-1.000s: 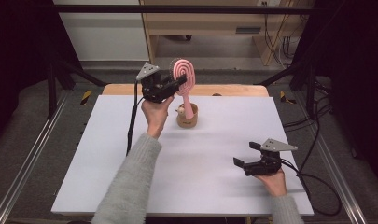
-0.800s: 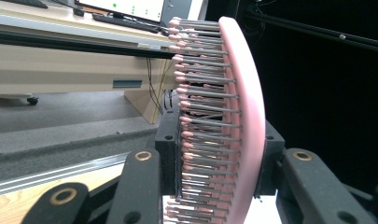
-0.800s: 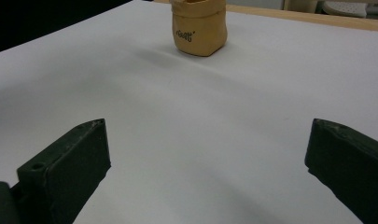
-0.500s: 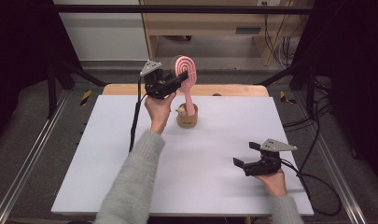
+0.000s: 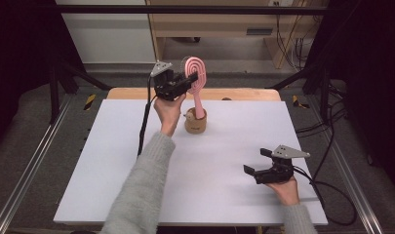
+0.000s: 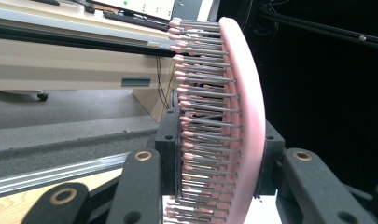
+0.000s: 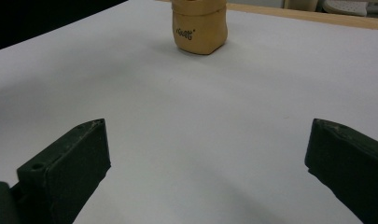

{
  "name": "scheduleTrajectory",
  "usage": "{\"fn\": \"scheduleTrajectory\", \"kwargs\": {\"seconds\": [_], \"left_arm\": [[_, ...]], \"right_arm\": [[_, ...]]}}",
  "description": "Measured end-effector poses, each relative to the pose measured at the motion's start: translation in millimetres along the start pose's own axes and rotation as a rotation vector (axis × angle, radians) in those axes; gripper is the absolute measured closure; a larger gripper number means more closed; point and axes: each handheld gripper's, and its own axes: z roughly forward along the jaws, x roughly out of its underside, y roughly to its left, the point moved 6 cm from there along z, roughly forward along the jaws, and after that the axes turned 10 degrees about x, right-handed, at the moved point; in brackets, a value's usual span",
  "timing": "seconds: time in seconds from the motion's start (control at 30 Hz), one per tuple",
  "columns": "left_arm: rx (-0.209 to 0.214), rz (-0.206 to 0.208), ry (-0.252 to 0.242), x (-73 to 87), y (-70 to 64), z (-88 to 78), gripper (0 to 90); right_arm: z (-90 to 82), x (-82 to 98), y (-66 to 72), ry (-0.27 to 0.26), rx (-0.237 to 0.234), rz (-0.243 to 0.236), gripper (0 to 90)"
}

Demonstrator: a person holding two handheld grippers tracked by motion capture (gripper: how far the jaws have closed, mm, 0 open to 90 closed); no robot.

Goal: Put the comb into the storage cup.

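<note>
Right gripper (image 5: 257, 168) low over the near right of the white surface (image 5: 112, 161), jaws wide and empty, farther back the tan holder (image 5: 195, 122) with the pink hairbrush (image 5: 196, 78) standing upright in it, left gripper (image 5: 191, 84) clamped across the brush's head.

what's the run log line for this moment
left gripper: shut on pink hairbrush head | handle in tan cup | right gripper: open, low over white table

Pink hairbrush (image 5: 195, 73) with grey, pink-tipped bristles; tan holder (image 5: 195, 123) bearing dark lettering; white table (image 5: 112, 161) with wooden far edge; black grippers.
</note>
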Motion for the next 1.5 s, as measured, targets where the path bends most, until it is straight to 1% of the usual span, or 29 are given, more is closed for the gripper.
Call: {"fn": "scheduleTrajectory", "kwargs": {"seconds": [0.13, 0.3, 0.63, 0.7, 0.9, 1.07, 1.3, 1.5], "left_arm": [[-0.011, 0.004, 0.003, 2.2, 2.6, 2.9, 62.7], [-0.016, -0.002, -0.005, 1.6, 6.6, 4.8, 62.7], [-0.035, -0.009, -0.006, 3.6, 14.2, 9.0, 62.7], [-0.029, -0.017, -0.005, 5.1, 15.6, 10.4, 62.7], [-0.04, -0.005, 0.011, 10.1, 18.6, 14.5, 62.7], [-0.044, -0.014, 0.009, 12.7, 21.3, 16.7, 62.7], [-0.047, -0.022, 0.019, 20.0, 25.0, 19.2, 62.7], [-0.043, -0.032, 0.022, 25.8, 26.0, 20.7, 62.7]], "right_arm": [[0.1, -0.1, 0.3, -0.003, -0.001, 0.003, 0.3], [0.3, 0.3, 0.2, 0.001, -0.003, -0.001, 0.3], [0.3, 0.6, 0.3, 0.003, -0.001, -0.002, 0.2], [0.2, 0.6, 0.2, 0.003, 0.001, -0.003, 0.2], [0.5, 1.1, 0.3, 0.007, 0.001, -0.003, 0.2], [0.5, 1.0, 0.5, 0.005, 0.001, -0.002, 0.2], [0.6, 1.2, 0.5, 0.007, 0.0, -0.003, 0.2], [0.7, 1.2, 0.5, 0.005, 0.0, -0.003, 0.2]]}}
